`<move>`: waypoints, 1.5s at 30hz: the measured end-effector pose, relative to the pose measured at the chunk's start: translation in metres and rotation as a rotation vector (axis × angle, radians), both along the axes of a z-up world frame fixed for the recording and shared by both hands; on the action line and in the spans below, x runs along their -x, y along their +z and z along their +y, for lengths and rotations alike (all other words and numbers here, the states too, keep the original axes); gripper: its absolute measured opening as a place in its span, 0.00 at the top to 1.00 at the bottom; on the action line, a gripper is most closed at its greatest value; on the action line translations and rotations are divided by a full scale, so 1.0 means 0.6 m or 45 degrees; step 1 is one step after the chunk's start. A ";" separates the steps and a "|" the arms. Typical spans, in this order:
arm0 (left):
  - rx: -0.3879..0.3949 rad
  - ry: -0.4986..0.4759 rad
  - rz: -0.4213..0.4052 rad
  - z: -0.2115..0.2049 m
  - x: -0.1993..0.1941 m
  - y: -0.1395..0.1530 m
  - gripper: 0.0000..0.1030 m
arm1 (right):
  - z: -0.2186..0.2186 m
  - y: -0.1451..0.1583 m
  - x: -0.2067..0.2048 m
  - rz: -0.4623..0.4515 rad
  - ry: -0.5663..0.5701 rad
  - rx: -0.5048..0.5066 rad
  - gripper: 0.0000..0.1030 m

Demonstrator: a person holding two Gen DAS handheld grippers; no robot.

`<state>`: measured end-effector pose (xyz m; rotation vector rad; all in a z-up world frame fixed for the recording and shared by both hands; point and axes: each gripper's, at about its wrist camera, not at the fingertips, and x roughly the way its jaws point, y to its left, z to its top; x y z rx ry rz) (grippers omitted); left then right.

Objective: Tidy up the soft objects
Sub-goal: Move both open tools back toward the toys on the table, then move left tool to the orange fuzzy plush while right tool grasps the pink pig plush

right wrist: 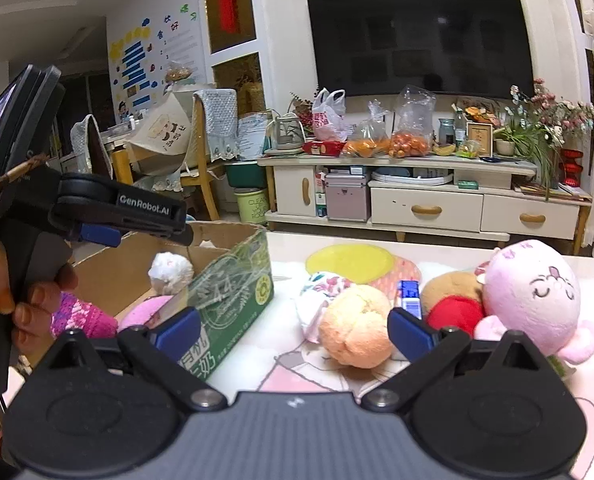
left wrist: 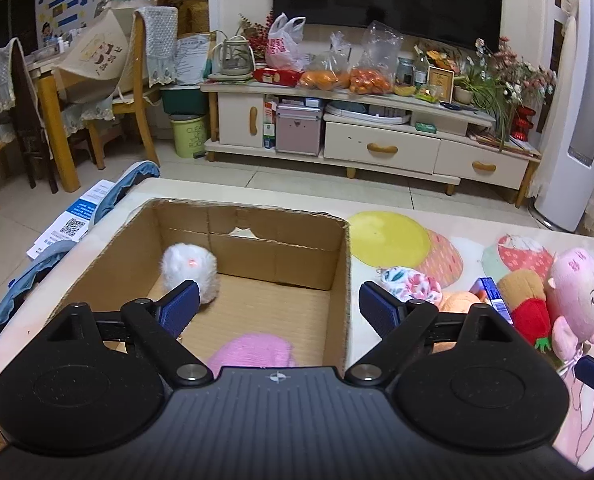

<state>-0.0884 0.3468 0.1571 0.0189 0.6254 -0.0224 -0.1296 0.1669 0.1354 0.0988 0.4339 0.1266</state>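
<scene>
I hold 2 grippers, and both have their jaws spread wide with nothing in them. My left gripper (left wrist: 279, 306) hangs over the cardboard box (left wrist: 339, 280), which sits on the left part of the surface (left wrist: 477, 220). In the box I see a white fluffy ball (left wrist: 189, 270) at the far left and a pink knitted thing (left wrist: 253, 350) at the near side. So 2 soft things look put away already.

My right gripper (right wrist: 295, 328) points at the pile that is not in the box. Just in front of it is a round orange squishy toy (right wrist: 357, 330), right between my 2 blue pads. A flowery cloth bundle (right wrist: 321, 288) touches it on the far left. To the right are a brown and red plush (right wrist: 455, 300) and a big pink plush (right wrist: 533, 300), leaning on each other. A small blue packet (right wrist: 409, 294) stands up between the orange toy and the brown plush.

I think I am in the middle of the job, about to pick the next toy. The orange one is nearest, so I guess it comes next. I would need to go down around it, squeeze gently because it is soft, and take care not to catch the blue packet. Then I would lift it over the box wall and let it drop inside.
</scene>
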 end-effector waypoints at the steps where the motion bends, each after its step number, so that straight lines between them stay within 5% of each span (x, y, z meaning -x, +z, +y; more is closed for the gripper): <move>1: -0.003 -0.005 0.001 0.000 0.000 -0.001 0.00 | -0.002 0.000 0.000 0.001 -0.003 -0.001 0.04; 32: -0.223 -0.186 -0.036 -0.023 0.007 -0.021 0.00 | -0.115 -0.029 0.027 0.043 -0.130 -0.066 0.04; 45: -0.243 -0.278 -0.052 -0.028 0.013 -0.030 0.00 | -0.172 -0.043 0.027 0.055 -0.217 -0.092 0.04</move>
